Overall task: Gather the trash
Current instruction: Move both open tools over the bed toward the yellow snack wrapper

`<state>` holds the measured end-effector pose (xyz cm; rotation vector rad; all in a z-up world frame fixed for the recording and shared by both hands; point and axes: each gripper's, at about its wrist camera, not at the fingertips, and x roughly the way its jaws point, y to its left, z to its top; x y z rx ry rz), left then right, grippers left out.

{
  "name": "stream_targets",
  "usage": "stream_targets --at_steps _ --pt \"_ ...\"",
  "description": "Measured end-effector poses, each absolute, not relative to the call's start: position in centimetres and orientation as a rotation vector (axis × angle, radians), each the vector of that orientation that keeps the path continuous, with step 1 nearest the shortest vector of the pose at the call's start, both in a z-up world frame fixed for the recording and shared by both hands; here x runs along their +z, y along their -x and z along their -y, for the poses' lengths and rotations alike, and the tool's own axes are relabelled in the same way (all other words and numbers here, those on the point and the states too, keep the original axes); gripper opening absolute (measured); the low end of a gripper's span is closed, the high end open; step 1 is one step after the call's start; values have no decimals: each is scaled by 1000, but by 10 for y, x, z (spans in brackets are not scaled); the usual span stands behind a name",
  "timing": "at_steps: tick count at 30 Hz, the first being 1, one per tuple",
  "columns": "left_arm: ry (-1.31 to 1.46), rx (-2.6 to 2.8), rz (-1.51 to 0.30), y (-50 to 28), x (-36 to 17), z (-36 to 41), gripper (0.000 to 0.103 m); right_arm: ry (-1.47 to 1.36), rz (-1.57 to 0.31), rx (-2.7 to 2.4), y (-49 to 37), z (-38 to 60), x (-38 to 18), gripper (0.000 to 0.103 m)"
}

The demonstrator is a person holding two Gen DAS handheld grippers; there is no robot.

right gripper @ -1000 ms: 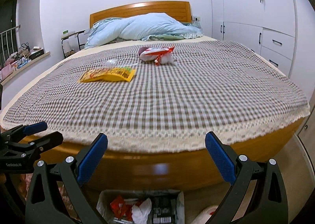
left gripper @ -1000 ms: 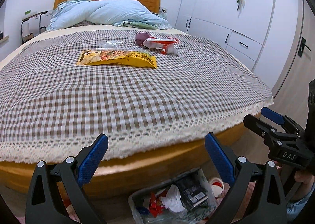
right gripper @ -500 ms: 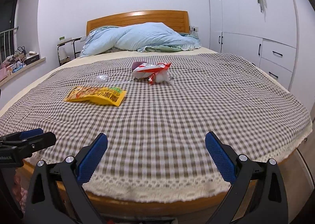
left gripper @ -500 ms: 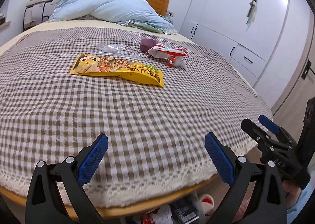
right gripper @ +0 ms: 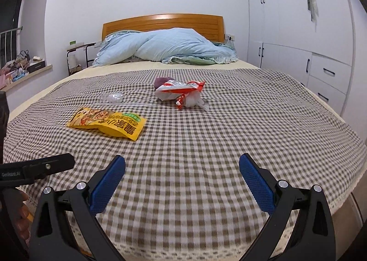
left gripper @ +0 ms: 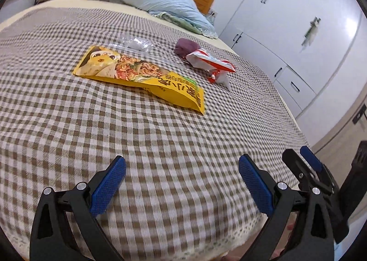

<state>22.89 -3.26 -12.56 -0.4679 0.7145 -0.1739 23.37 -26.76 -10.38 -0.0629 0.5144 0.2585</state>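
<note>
A yellow snack packet (left gripper: 142,75) (right gripper: 107,123) lies flat on the checked bedspread (left gripper: 160,146). Behind it sit a clear plastic wrapper (left gripper: 135,43) (right gripper: 114,98), a crumpled red and white wrapper (left gripper: 209,65) (right gripper: 180,91) and a purple lump (left gripper: 183,48) (right gripper: 160,81). My left gripper (left gripper: 182,169) hovers open over the bed's near part, well short of the packet. My right gripper (right gripper: 182,169) is open too, over the near edge, nothing between its fingers. Each gripper shows at the side of the other's view.
A blue quilt (right gripper: 165,48) is heaped against the wooden headboard (right gripper: 162,23). White wardrobes and drawers (right gripper: 298,31) line the right wall. A small side table (right gripper: 78,54) and a cluttered windowsill (right gripper: 20,66) are on the left.
Both grippers rose and moved forward from the bed's foot over the bedspread. The trash bag on the floor has dropped out of view. The litter looks closer.
</note>
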Motion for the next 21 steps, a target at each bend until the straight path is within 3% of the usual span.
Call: stream_targets --at_steps 21 --pt "652 -147 -692 -284 -125 17 95 39 -520 234 -274 259 -98 95"
